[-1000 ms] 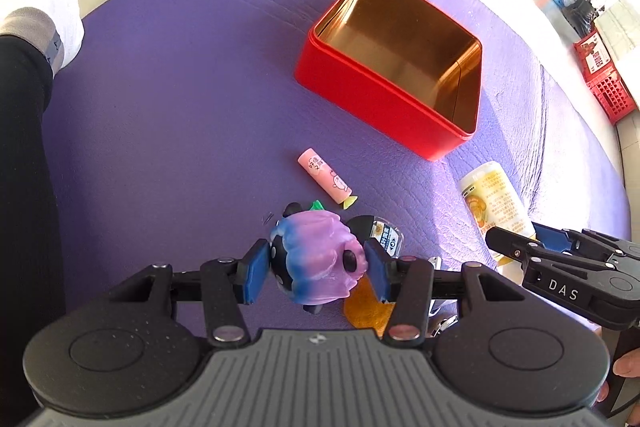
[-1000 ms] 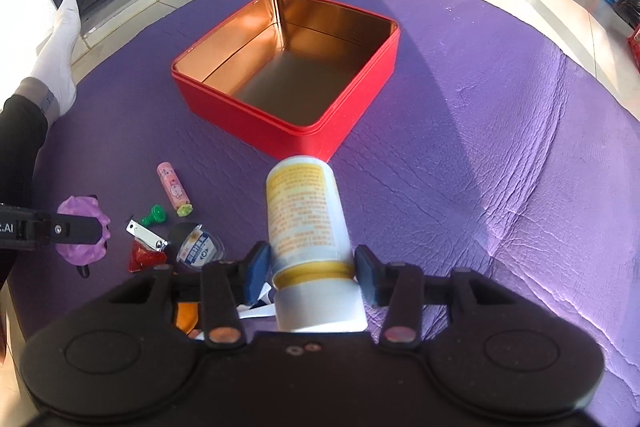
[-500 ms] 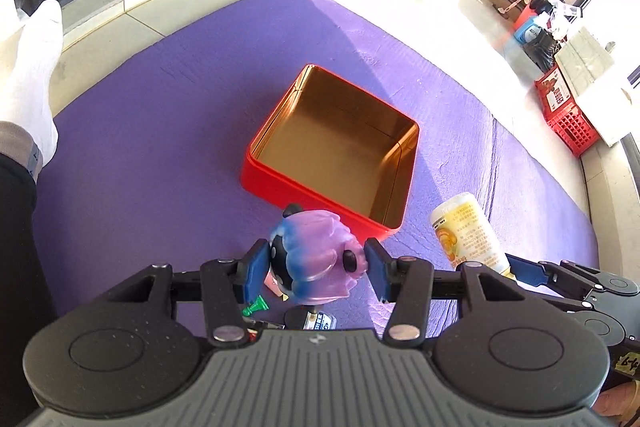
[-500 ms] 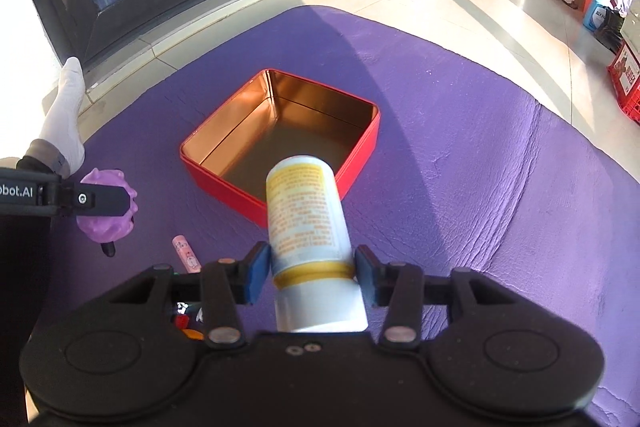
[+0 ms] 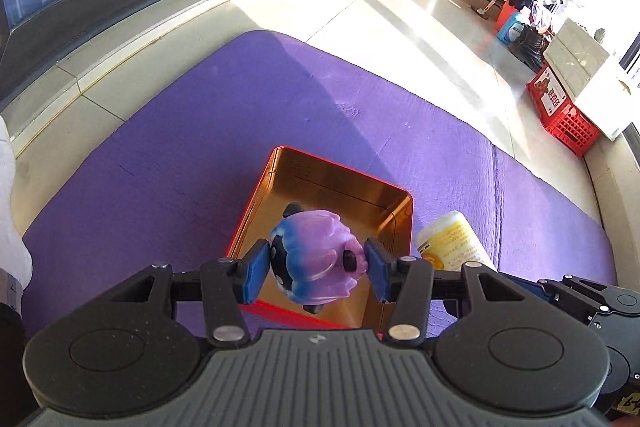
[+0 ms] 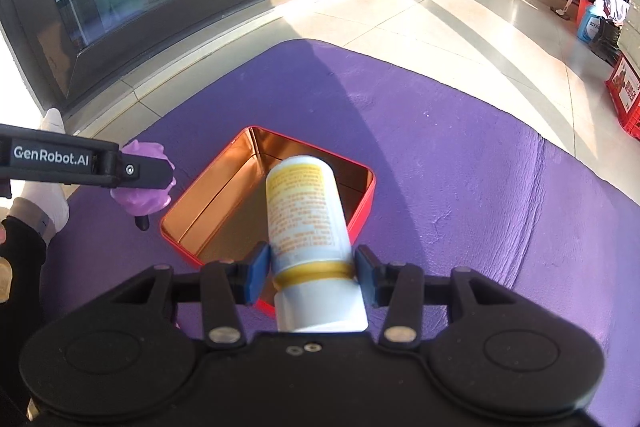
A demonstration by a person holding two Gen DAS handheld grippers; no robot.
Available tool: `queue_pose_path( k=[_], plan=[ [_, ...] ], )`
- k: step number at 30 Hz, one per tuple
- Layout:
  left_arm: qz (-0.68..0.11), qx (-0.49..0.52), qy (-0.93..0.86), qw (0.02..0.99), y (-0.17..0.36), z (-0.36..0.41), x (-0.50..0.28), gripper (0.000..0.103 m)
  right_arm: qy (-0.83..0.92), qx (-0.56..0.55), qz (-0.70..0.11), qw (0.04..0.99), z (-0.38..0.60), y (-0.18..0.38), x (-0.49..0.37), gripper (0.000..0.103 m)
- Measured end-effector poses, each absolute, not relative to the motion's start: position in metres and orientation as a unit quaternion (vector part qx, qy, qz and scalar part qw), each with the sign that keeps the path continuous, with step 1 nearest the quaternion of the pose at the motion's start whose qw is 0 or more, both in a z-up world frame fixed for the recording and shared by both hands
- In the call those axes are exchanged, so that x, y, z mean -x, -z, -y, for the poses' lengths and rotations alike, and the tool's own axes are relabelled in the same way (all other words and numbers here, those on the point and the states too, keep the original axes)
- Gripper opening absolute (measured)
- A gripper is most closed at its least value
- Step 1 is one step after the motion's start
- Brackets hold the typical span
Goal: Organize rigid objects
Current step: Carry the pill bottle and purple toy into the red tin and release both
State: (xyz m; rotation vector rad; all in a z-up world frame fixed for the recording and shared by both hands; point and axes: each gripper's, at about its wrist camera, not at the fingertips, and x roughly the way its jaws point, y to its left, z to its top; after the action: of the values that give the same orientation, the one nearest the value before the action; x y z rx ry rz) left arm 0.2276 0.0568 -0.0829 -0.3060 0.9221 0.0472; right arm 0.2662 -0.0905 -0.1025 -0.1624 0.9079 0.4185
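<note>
- Carrying both loads above the red tin (image 5: 240, 223), which sits open and empty on the purple mat (image 5: 160, 167).
- Left gripper (image 5: 316, 269) is clamped on a purple-blue toy figure (image 5: 316, 259); right gripper (image 6: 310, 273) is clamped near the cap of a white bottle with a yellow label (image 6: 304, 211).
- Next, I judge: lower each into the gold interior and release, keeping the two clear of each other.
- The toy looks lumpy and glossy; the bottle is smooth and cylindrical.

Both wrist cameras are looking steeply down, close over the shared red tin (image 5: 402, 223) (image 6: 366, 197) on the purple mat (image 5: 160, 163) (image 6: 460, 155).
</note>
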Motion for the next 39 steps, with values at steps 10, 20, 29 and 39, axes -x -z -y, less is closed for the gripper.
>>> queue_pose_path(
  k=[10,20,29,39],
  plan=[
    [-0.47,0.129,-0.013,0.873,0.126,-0.058,-0.288,0.05,-0.192,0.108,-0.444,0.869,0.058,0.139,-0.301,0.045],
    [-0.499,0.121,-0.016,0.858,0.173,-0.057,-0.322,0.05,-0.211,0.134,-0.46,0.852,0.034,0.174,-0.311,0.045],
    [-0.519,0.115,-0.009,0.847,0.196,-0.058,-0.33,0.05,-0.217,0.154,-0.474,0.84,0.022,0.193,-0.32,0.043],
    [-0.527,0.12,-0.009,0.841,0.207,-0.061,-0.331,0.051,-0.206,0.144,-0.493,0.833,0.021,0.204,-0.318,0.043]
  ],
)
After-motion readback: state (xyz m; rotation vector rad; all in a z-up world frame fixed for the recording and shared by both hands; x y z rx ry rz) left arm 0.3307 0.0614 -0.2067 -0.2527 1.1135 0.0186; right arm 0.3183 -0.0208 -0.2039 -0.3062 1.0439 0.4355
